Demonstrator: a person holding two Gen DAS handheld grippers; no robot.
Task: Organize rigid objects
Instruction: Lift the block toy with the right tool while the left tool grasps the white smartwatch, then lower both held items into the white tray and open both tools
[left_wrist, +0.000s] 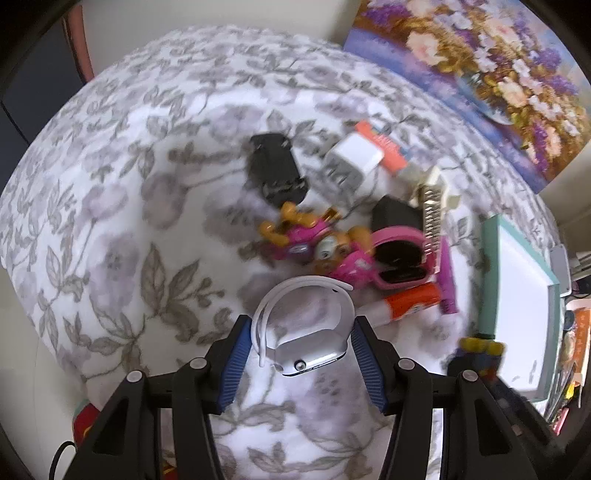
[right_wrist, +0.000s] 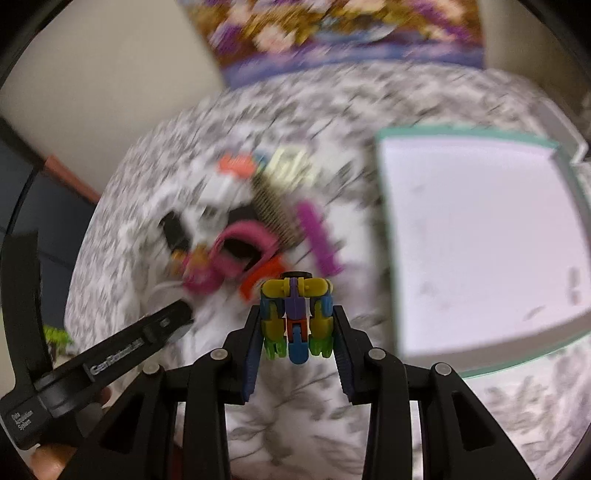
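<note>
- We see the white watch (left_wrist: 301, 332) between the blue pads of our left gripper (left_wrist: 302, 328) — clamped on its band, above the floral cloth (left_wrist: 110, 206).
- Our right gripper (right_wrist: 295, 321) is closed on a multicoloured block toy (right_wrist: 295, 317), just beside the white tray (right_wrist: 480, 236).
- Beyond the watch lies the pile — pink dog toy (left_wrist: 321, 243), pink case (left_wrist: 400, 254), charger (left_wrist: 354, 162), comb (left_wrist: 432, 210).

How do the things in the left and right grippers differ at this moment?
The left gripper holds a white smartwatch, one colour, with a looped strap; the right gripper holds a multicoloured block toy, compact and jointed. The smartwatch lies sideways; the toy stands along the fingers. Both are clamped between the blue pads.
</note>
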